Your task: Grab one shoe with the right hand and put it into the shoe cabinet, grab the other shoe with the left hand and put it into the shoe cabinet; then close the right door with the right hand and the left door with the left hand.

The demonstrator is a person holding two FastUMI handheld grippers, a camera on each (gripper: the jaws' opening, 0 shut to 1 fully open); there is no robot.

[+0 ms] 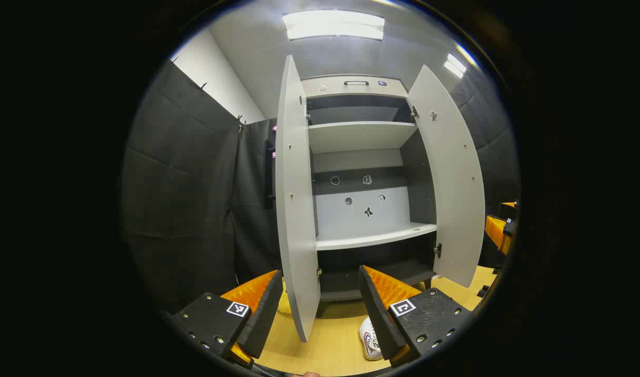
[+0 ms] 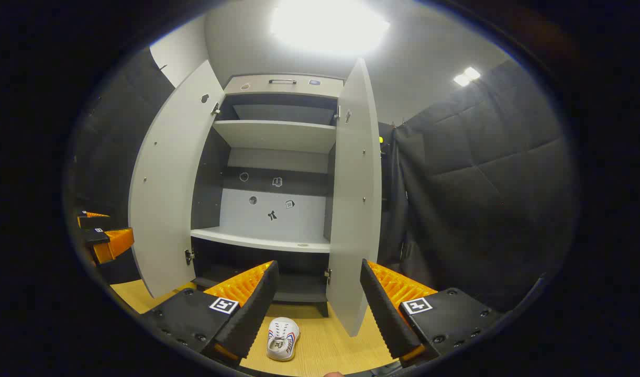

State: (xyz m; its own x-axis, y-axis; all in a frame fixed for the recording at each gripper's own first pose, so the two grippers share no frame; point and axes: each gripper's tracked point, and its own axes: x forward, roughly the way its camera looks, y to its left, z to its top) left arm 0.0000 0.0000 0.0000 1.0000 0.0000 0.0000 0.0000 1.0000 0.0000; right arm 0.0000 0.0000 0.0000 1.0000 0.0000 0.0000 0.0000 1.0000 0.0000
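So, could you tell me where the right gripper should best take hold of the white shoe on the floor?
Probably from above, across the shoe at its laced middle. It lies sole-down, lengthwise toward the cabinet, so the open right gripper could close on its two sides.

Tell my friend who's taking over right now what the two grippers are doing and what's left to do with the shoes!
Left hand-held gripper: open, empty, facing the shoe cabinet.
Right hand-held gripper: open, empty.
Left door and right door: both wide open.
White shoe: on the floor before the cabinet. A second, yellowish thing sits behind the left door, unclear.
Done: nothing yet. Left: both shoes in, both doors shut.
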